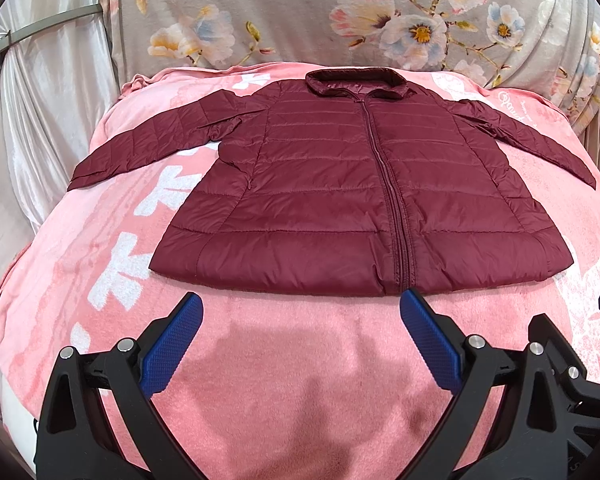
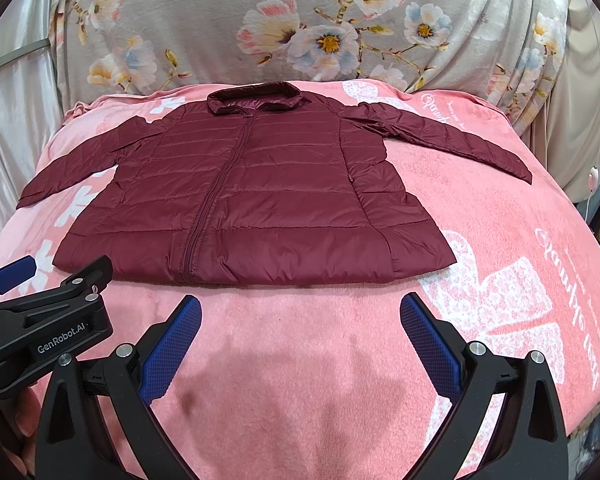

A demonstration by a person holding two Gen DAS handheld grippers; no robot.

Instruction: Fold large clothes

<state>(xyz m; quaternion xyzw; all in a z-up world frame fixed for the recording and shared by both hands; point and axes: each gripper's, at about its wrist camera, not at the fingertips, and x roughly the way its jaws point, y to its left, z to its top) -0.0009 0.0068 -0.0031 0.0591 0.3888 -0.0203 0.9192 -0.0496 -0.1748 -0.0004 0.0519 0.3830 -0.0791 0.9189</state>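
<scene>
Jacket (image 1: 340, 184) untouched; both jaws wide, empty

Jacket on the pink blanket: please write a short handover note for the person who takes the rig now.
Left gripper: open, holding nothing, just short of the hem.
Right gripper: open, holding nothing, also short of the hem.
The maroon jacket lies flat on the pink blanket, zipped, front up, collar at the far side, both sleeves spread outward.
Done: the jacket is laid out.
Left: every fold; probably the sleeves go in first.
</scene>
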